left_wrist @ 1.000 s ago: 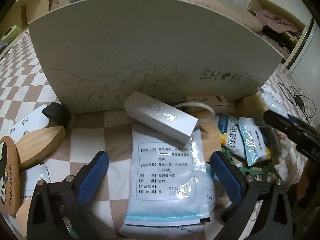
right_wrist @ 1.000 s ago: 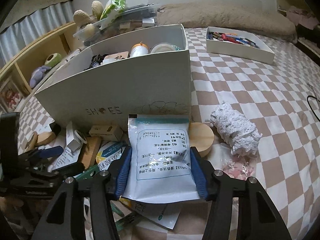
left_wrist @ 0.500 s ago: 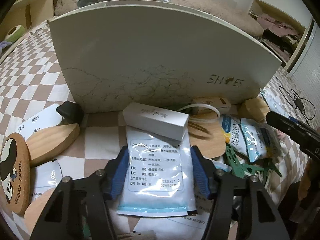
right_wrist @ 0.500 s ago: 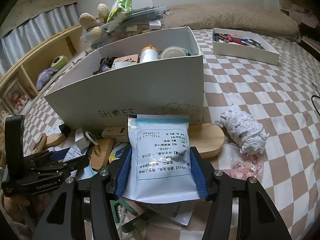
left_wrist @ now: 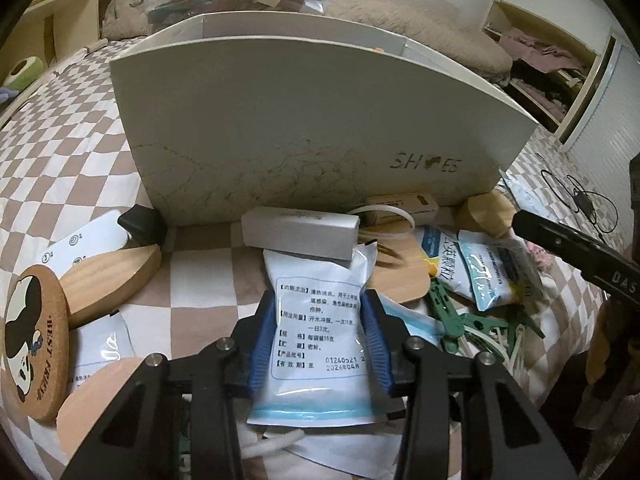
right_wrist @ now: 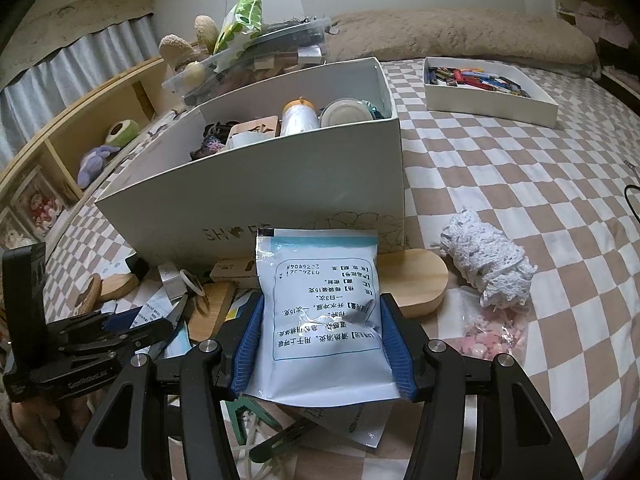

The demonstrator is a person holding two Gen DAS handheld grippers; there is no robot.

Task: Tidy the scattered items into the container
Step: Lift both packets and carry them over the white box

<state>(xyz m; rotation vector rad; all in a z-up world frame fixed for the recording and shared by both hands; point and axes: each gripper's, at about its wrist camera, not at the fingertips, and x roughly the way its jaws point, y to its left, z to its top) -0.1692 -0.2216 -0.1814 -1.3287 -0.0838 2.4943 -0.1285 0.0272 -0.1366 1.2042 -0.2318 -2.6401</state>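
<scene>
Left gripper (left_wrist: 320,336) jaws closing, pads pinching white sachet (left_wrist: 320,320) beside shoe box (left_wrist: 304,120). Right gripper (right_wrist: 322,340) clamps second sachet (right_wrist: 320,312), tilted up off bedspread (right_wrist: 520,184).

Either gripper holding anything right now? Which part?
Right gripper clamps a white-and-blue medicine sachet by its two side edges. Left gripper is closing on another sachet, pads at its side edges, pinching it.
</scene>
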